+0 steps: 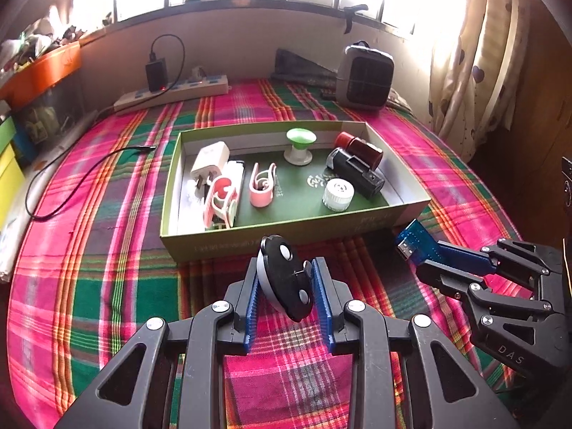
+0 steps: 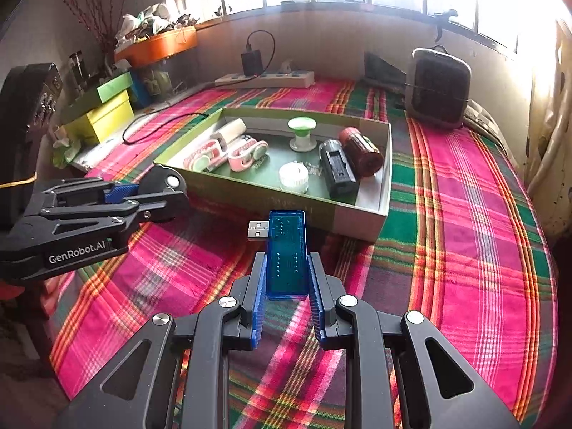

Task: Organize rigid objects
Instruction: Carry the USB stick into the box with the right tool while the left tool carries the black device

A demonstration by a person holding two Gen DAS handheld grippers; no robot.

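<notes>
Now we hold a black disc [image 1: 286, 277] clamped in our left jaws and a blue USB stick [image 2: 287, 254] in our right, both just before the box [image 1: 286, 230] on the plaid cloth [image 1: 107, 286].

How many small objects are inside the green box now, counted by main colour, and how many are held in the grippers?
In the green box:
White: 3 (plug adapter, lighter, round cap)
Pink clips: 2
Green-topped spool: 1
Black: 1
Red: 1
Held, outside the box: 2 (black disc, blue USB stick)
Total: 10
</notes>
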